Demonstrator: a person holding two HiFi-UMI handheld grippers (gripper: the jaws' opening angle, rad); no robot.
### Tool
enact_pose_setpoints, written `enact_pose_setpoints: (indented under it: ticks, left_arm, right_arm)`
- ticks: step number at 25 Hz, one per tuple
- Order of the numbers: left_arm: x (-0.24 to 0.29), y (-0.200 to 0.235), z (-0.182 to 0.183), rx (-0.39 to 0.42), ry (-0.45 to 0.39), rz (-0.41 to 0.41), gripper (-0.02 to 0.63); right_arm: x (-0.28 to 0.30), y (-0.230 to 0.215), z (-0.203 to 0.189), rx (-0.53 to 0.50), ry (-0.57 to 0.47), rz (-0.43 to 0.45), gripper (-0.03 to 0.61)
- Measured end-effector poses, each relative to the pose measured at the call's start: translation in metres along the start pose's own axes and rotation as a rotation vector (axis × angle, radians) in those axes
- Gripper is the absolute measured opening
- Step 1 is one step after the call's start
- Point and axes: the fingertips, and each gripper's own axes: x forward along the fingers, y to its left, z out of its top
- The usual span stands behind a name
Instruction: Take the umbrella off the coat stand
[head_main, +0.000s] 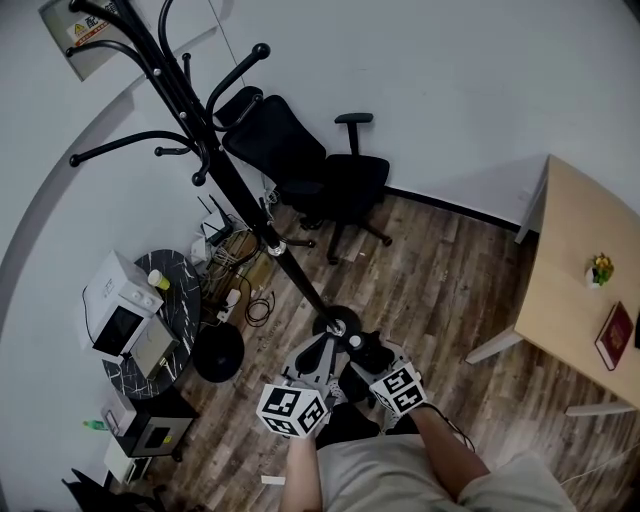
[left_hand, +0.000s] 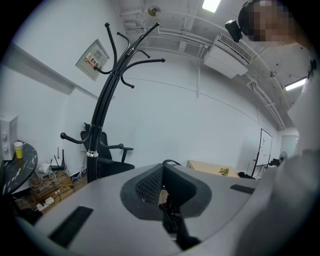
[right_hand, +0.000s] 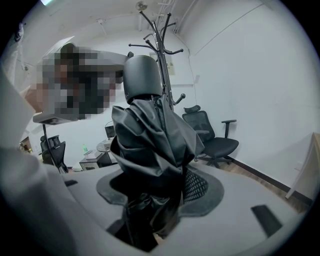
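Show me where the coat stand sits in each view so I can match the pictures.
Head view: the coat stand slants from the top left down to its base near the centre.
Left gripper view: the coat stand stands left of centre.
Right gripper view: the coat stand is at top centre, rising behind the umbrella.
Shared landmark: the black office chair, near the stand in all three.

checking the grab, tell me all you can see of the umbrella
The umbrella is black and folded, its glossy fabric crumpled, with a rounded knob on its upper end. It stands roughly upright between the jaws of the right tool, which grip its lower fabric. It is off the stand behind it.
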Motion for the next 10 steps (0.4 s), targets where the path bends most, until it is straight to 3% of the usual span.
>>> enact_pose_setpoints:
  ticks: [10]
  left_arm:
    - [0.0035,0.0014,0.0015,0.021,-0.003,0.005,0.020]
  right_arm:
    - [0.0054,-0.0022,-0.0022,0.000,0.011,0.010,0.256]
